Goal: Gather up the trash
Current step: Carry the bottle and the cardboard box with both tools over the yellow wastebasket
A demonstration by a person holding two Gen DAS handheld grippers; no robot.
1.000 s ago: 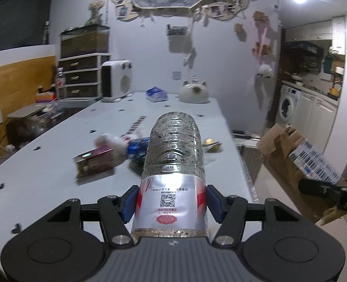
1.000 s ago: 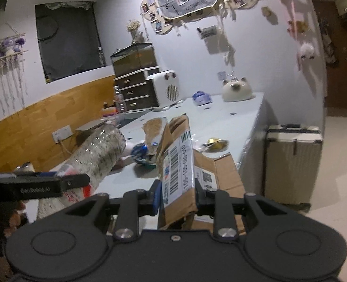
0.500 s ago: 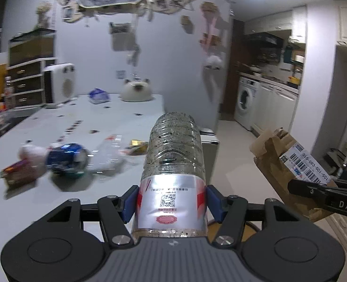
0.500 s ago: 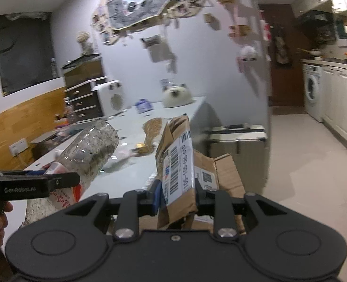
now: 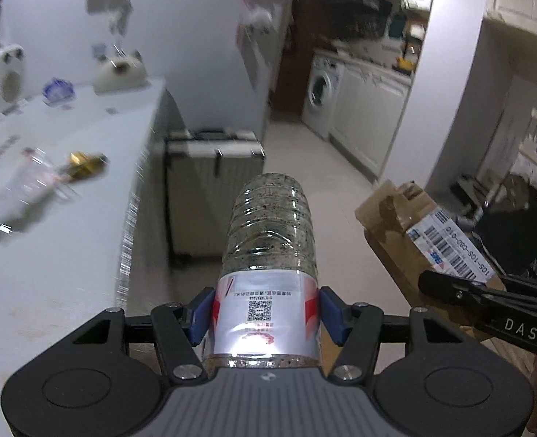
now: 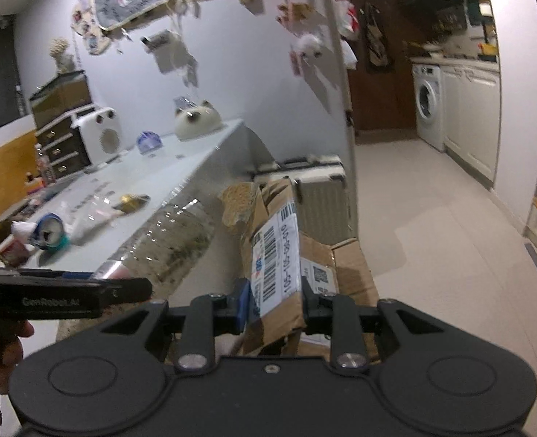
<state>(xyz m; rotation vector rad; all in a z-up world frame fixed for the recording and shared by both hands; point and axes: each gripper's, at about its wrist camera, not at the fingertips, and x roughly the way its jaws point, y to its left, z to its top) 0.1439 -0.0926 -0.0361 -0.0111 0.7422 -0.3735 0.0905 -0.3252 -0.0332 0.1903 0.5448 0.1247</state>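
Note:
My left gripper point(image 5: 266, 315) is shut on a clear plastic bottle point(image 5: 270, 240) with a silver and red label, held past the table's edge. The bottle also shows in the right wrist view point(image 6: 166, 244). My right gripper point(image 6: 273, 300) is shut on a torn cardboard box point(image 6: 273, 251) with a barcode label, to the right of the bottle; the box also shows in the left wrist view point(image 5: 414, 233). On the white table point(image 5: 57, 255) lie a gold wrapper point(image 5: 84, 164), a clear crumpled bottle point(image 5: 31, 182) and a blue can point(image 6: 50, 231).
A ribbed suitcase point(image 5: 213, 196) stands on the floor at the table's end. A washing machine point(image 5: 321, 96) and white cabinets point(image 6: 472, 116) line the far right. A cat-shaped object point(image 6: 197, 118) and a white heater point(image 6: 101, 138) stand at the table's back.
Both grippers have swung to the right, away from the table and toward the floor and kitchen, each still holding its item. The table trash has slid to the left of both views.

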